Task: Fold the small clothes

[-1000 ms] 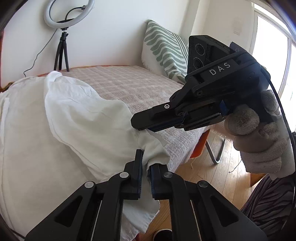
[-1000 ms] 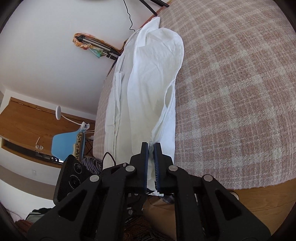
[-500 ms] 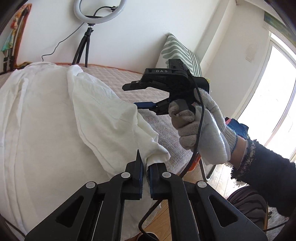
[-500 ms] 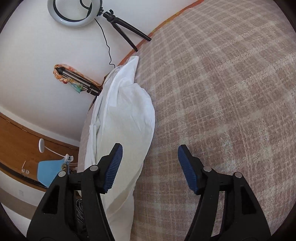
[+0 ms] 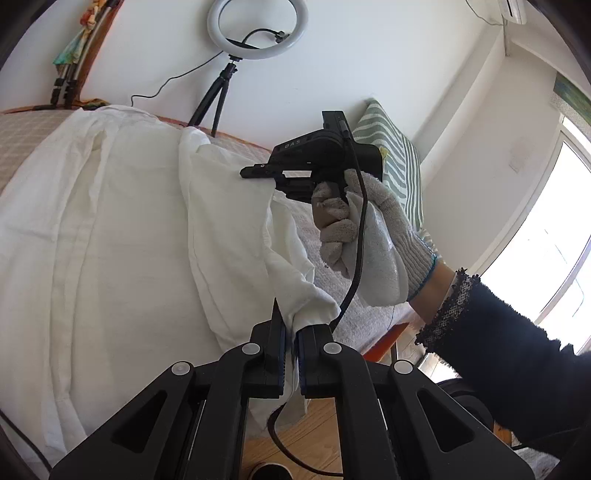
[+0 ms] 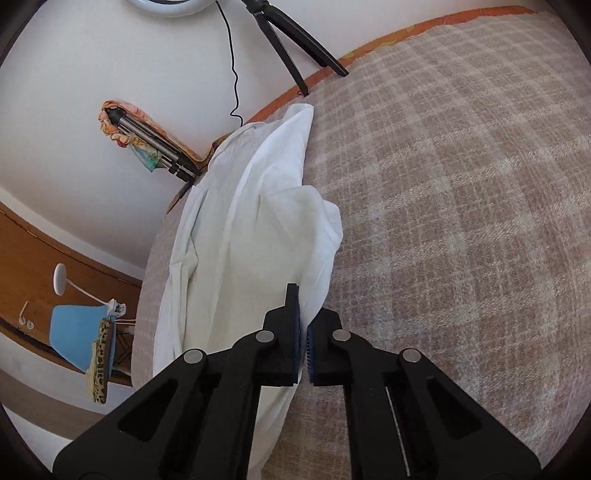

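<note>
Since the earlier frame, right gripper [image 6: 303, 334] reclamps the white shirt [image 5: 122, 236] fold at 12 o'clock; left gripper [image 5: 290, 334] pinches its sleeve. Shirt lies on the bed [image 6: 461, 206], 1 side folded, most folding left.

At the bottom centre of the frame, the left gripper [image 5: 291, 345] is clamped on a bunched corner of the white garment [image 5: 122, 236], cloth pinched between its 2 fingers [image 5: 275, 345]. The garment spreads across the left and middle of the frame over the checked bed cover [image 5: 16, 136]. Right of centre, a gloved hand [image 5: 364, 236] holds the right gripper [image 5: 251, 171], whose tip touches the raised fold of the garment. A ring light [image 5: 257, 27] on a tripod stands at the top; a striped pillow [image 5: 397, 162] leans at the upper right.
</note>
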A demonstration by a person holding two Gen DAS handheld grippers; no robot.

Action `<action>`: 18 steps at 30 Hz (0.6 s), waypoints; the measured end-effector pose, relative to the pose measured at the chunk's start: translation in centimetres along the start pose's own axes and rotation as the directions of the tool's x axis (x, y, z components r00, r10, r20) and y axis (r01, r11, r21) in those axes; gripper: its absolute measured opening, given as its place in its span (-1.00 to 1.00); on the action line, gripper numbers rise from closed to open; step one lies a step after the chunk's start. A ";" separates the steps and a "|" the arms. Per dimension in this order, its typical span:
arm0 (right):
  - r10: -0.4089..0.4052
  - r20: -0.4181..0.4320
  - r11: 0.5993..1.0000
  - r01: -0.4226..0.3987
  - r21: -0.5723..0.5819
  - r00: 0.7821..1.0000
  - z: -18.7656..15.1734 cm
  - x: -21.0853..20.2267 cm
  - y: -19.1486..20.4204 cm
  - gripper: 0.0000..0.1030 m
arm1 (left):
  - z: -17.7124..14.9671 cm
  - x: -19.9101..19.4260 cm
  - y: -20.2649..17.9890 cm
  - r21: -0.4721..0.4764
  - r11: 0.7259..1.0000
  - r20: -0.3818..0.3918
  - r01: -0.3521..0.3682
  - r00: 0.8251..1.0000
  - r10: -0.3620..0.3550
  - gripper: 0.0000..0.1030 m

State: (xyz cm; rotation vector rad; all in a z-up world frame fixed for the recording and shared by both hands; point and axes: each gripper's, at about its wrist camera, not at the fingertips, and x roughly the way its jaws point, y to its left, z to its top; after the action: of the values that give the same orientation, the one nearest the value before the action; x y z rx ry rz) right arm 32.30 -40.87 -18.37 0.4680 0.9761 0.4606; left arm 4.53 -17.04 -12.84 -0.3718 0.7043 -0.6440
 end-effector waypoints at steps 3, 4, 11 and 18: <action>-0.057 0.036 0.995 0.060 -0.083 0.998 0.4 -1.0 3.9 -0.93 | -0.1 -0.7 0.3 -0.008 1.000 0.007 -0.003 1.000 0.004 -0.93; -0.071 0.042 0.991 0.075 -0.109 0.997 0.5 -0.9 5.4 -0.93 | -0.2 -1.0 0.3 -0.004 1.000 0.011 -0.003 1.000 0.003 -0.93; -0.184 -0.010 0.938 0.172 -0.300 0.983 -0.5 2.7 13.5 -0.94 | -0.8 -2.4 1.5 -0.031 0.999 0.009 0.006 1.000 -0.006 -0.93; -0.250 -0.103 0.895 0.190 -0.403 0.963 -2.9 9.2 17.5 -0.94 | -1.5 -3.2 3.5 -0.088 0.996 -0.012 -0.004 1.000 0.003 -0.93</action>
State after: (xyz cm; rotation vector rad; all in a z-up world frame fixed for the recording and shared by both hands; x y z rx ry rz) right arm 31.45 -21.04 -15.97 -0.0418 1.0400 0.4752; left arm 3.10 -12.46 -14.17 -0.4487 0.7464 -0.6136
